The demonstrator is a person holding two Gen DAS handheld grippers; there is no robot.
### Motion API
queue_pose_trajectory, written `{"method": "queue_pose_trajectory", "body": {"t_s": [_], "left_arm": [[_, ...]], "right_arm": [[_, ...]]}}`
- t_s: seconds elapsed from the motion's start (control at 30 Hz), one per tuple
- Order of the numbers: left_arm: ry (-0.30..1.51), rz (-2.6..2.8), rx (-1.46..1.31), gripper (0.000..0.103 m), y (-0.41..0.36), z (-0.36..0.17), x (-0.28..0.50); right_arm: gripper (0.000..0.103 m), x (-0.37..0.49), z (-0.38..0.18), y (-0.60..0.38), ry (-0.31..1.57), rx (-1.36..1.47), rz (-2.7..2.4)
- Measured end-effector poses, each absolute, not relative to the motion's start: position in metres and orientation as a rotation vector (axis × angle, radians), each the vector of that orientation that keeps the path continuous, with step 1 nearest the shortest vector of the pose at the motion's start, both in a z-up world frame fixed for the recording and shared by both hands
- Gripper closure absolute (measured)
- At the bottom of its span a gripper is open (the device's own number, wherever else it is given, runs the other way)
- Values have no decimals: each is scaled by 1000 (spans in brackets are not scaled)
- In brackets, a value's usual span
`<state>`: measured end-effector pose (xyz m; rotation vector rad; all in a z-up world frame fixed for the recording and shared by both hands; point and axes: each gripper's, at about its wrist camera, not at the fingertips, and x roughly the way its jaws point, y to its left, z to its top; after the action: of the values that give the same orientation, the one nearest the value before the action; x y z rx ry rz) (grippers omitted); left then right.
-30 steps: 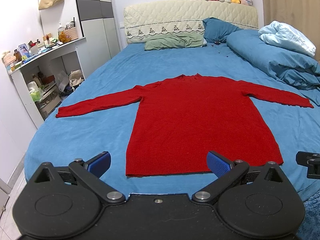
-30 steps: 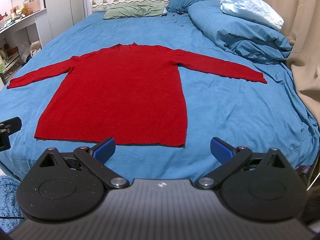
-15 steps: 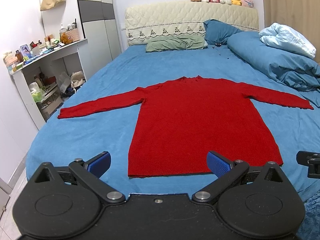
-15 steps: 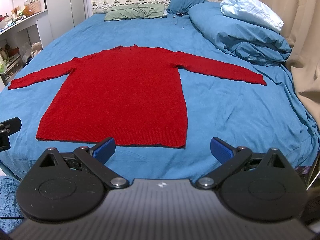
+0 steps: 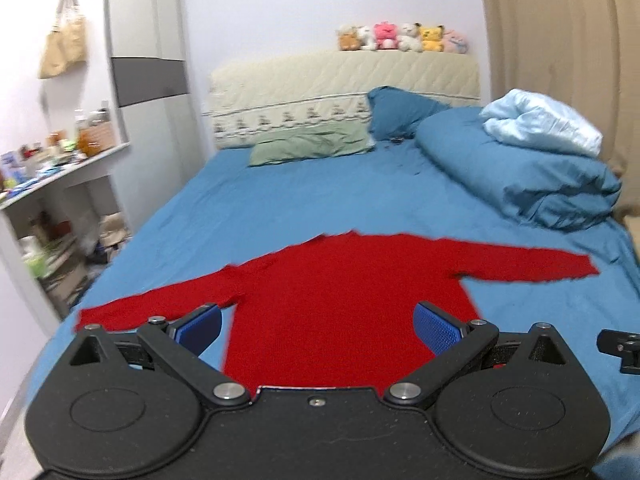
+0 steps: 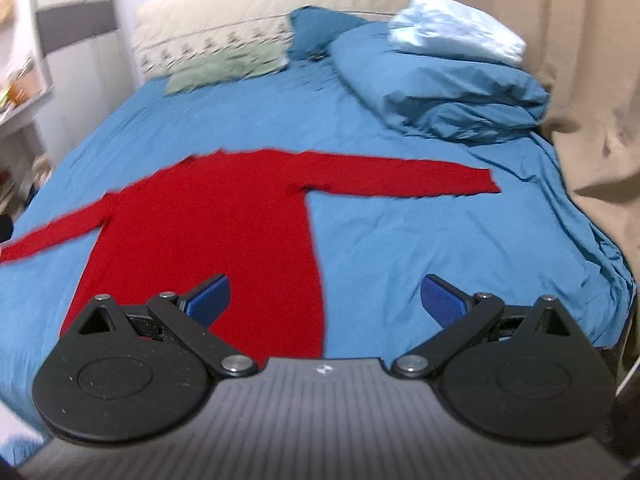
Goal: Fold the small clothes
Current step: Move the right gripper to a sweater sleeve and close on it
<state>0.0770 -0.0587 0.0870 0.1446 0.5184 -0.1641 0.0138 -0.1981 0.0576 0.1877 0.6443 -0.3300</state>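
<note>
A red long-sleeved sweater (image 5: 344,296) lies flat on the blue bed (image 5: 288,200), sleeves spread out to both sides; it also shows in the right wrist view (image 6: 224,224). My left gripper (image 5: 318,326) is open and empty, above the sweater's lower body. My right gripper (image 6: 326,300) is open and empty, above the sweater's lower right edge. The hem is hidden behind both gripper bodies. The right gripper's tip (image 5: 618,346) shows at the right edge of the left wrist view.
A folded blue duvet (image 5: 520,176) with a pale blue blanket (image 6: 456,36) lies at the bed's right. Pillows (image 5: 308,146) and headboard (image 5: 340,80) are at the far end. A cluttered shelf unit (image 5: 52,200) stands left; curtains (image 6: 592,80) hang right.
Both grippers have moved forward over the bed and tilted up, so the sweater's hem is now hidden beneath them. Both views are blurred by motion. The sweater has not moved.
</note>
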Motion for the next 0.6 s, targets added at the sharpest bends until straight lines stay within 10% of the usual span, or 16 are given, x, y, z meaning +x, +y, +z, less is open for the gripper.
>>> {"method": "queue_pose_trajectory", "body": {"t_s": [0.6], "left_arm": [[769,-294,163,0,-230,-57,407]], "right_arm": [[0,206,-93,-453,630,392,-581]]}}
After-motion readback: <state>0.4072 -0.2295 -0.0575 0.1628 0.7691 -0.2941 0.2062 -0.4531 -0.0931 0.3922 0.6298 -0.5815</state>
